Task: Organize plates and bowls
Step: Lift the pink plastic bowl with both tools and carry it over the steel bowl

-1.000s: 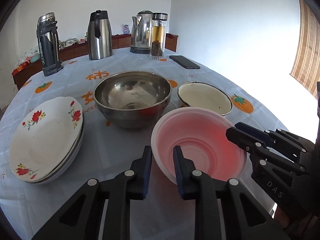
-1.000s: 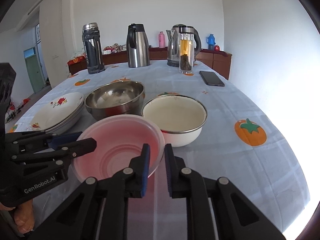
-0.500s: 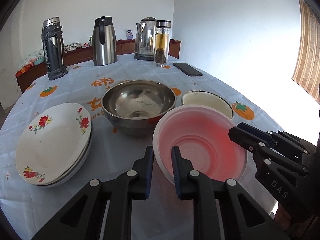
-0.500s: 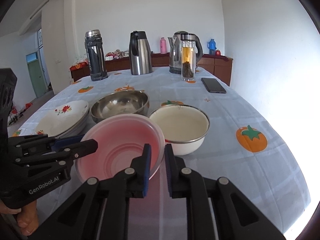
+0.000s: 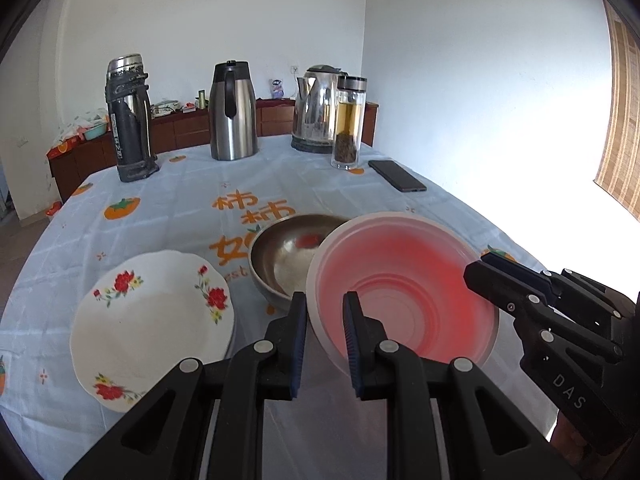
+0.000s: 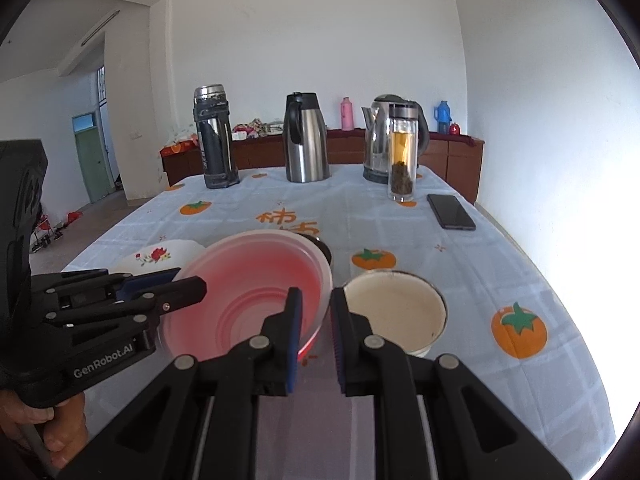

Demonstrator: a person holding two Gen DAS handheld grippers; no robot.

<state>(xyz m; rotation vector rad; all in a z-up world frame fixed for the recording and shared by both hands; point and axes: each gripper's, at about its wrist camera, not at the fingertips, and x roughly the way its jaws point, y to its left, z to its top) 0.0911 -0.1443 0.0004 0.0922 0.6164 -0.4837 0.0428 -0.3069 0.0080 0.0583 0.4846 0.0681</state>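
Both grippers hold a translucent pink plastic bowl [image 5: 404, 296] by its rim, raised above the table. My left gripper [image 5: 325, 320] is shut on its near left rim; my right gripper [image 6: 315, 316] is shut on its right rim. The bowl [image 6: 248, 292] hangs partly over a steel bowl [image 5: 284, 256], hiding most of it. A stack of white flowered plates [image 5: 152, 324] lies to the left. A cream enamel bowl [image 6: 394, 312] stands on the table to the right.
At the table's far side stand a dark thermos [image 5: 128, 120], a steel jug [image 5: 234, 112], a kettle [image 5: 316, 108] and a glass tea bottle [image 5: 348, 124]. A black phone [image 5: 396, 176] lies near the right edge. A sideboard stands behind.
Both grippers have lifted the pink bowl off the table and carried it left and back, so it now overlaps the steel bowl. The enamel bowl is uncovered.
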